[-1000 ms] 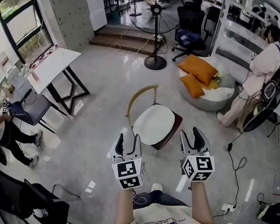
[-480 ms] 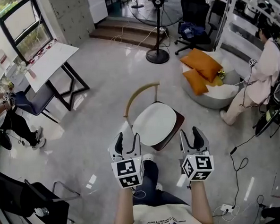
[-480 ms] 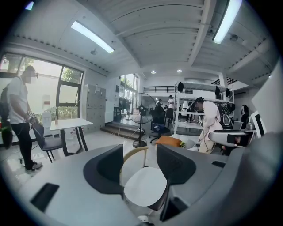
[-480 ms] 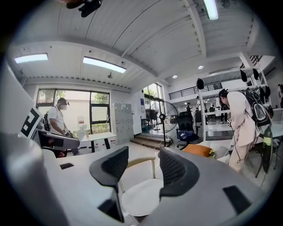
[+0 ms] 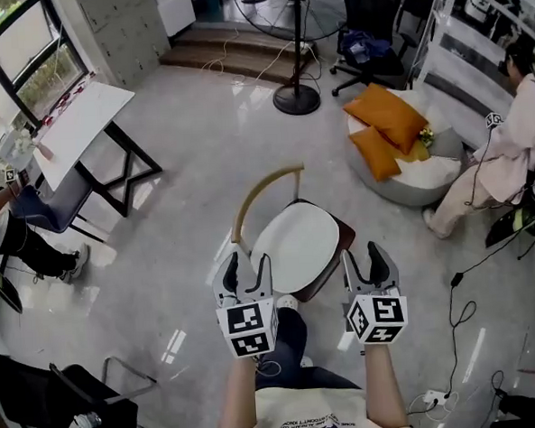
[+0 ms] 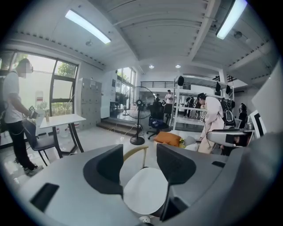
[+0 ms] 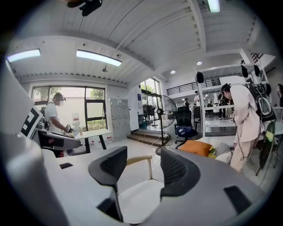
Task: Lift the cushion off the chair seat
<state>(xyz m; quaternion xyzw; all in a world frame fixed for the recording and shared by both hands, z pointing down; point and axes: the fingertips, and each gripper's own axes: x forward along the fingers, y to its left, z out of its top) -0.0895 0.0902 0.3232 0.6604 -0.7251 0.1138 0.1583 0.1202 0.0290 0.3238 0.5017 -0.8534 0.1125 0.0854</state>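
two hand-held tools close on a chair: the left gripper (image 5: 244, 266) and right gripper (image 5: 368, 262), each a pale grey plastic body with two curved black jaws and a cube of black-and-white square markers at its back, hang side by side over the polished grey floor (image 5: 177, 205), just short of the chair (image 5: 338, 240).

the left gripper's jaws stand wide apart and grip nothing. in the left gripper view the flat, round white cushion (image 6: 146, 192) shows through the gap, beyond the tips and untouched. the right gripper's jaws, their inner faces covered in a fine dotted mesh, have just been opening. they too stand wide and hold nothing, with the same cushion ahead of and below them in the right gripper view.

the cushion lies on the chair's dark brown seat, straight ahead of the two tools and between their lines of aim, covering nearly all of the seat. a curved pale wooden backrest (image 5: 264, 183) arcs up on thin posts at the cushion's far side.

further off, ahead and to the right of the right gripper, two plump orange pillows (image 5: 384, 124) rest on a low round off-white pouf (image 5: 410, 186). a pedestal fan with a round black base (image 5: 297, 100) stands well beyond the chair. a white-topped table on crossed black legs (image 5: 72, 125) stands far out to the left of the left gripper. bare forearms (image 5: 235, 391) run up to the backs of both tools.
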